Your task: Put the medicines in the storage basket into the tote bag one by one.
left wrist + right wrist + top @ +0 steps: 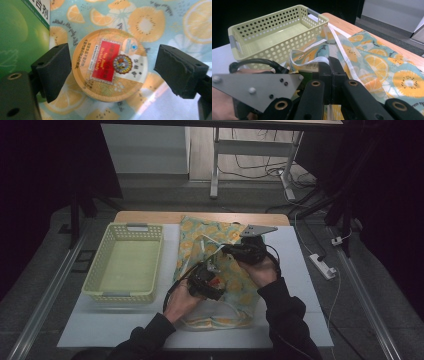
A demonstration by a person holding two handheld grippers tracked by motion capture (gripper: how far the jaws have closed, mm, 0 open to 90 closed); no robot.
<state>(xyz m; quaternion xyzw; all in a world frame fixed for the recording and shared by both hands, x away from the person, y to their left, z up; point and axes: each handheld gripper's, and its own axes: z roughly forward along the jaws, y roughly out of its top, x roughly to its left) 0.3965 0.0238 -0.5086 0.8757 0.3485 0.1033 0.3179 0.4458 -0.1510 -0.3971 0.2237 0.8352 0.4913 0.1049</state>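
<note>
The yellow basket (125,265) is empty, so the unpacking looks just begun. The right gripper (329,65) is clamped on the fruit-print bag's (235,285) white strap (342,51), lifting it. The left gripper (112,71) stands wide apart around the round candy tin (110,65) (not yet squeezing), beside a green box (20,35).

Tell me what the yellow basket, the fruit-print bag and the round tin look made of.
The basket looks like moulded matte plastic: even punched holes, rigid walls. The bag seems woven cloth, soft folds, with a white strap. The round tin may be metal or plastic; its glossy printed lid leaves that open.
</note>
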